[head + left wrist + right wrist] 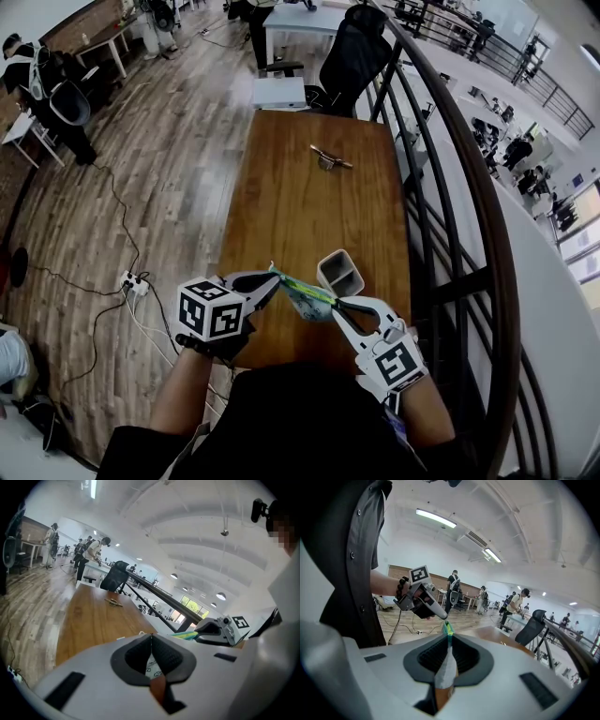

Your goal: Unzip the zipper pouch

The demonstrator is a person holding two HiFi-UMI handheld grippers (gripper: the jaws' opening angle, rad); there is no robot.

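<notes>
The zipper pouch is held stretched between the two grippers over the near end of the worktop. Its green-edged end is pinched in the closed jaws of the left gripper, and its other end is clamped in the closed jaws of the right gripper. A grey container is seen on the worktop just behind the pouch, and a small metal object lies well apart, towards the far end.
</notes>
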